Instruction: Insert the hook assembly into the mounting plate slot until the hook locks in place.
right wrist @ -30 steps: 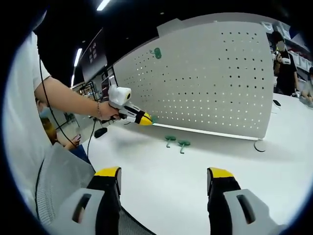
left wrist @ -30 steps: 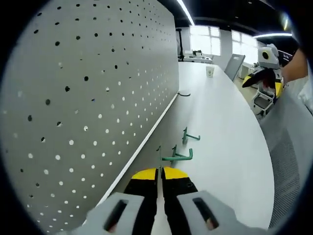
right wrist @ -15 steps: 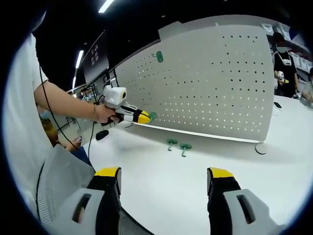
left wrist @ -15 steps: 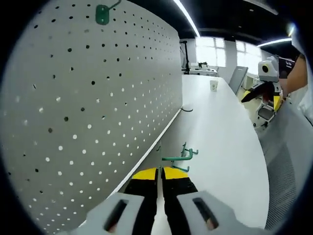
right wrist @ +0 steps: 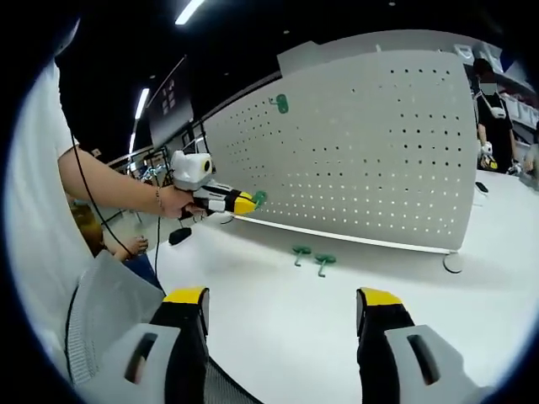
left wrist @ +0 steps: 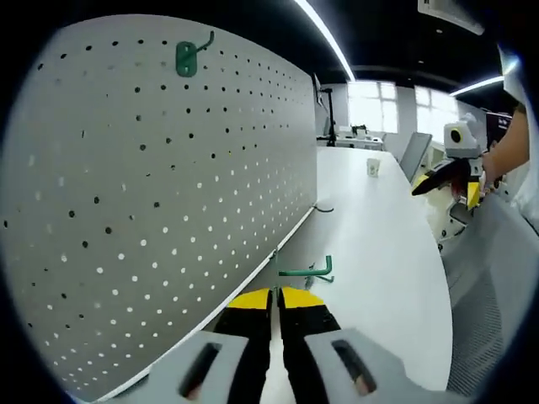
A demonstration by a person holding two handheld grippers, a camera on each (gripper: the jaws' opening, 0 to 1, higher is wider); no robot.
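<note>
Left gripper [left wrist: 276,296], at the bottom centre of the left gripper view, has its yellow-tipped jaws pressed together on a small green metal hook assembly [right wrist: 260,199]; the right gripper view, centre left, shows the green piece poking from the jaw tips, held off the white worktop [left wrist: 379,244] and close to the grey perforated mounting plate [left wrist: 168,185], likely to line it up with a slot. One green hook [left wrist: 187,57] already hangs at the plate's upper left. Two spare green hooks [right wrist: 310,255] lie on the worktop near the plate's foot, within reach. Right gripper [right wrist: 282,311], bottom of its view, holds nothing, jaws wide, kept well back, probably so everything stays in sight.
</note>
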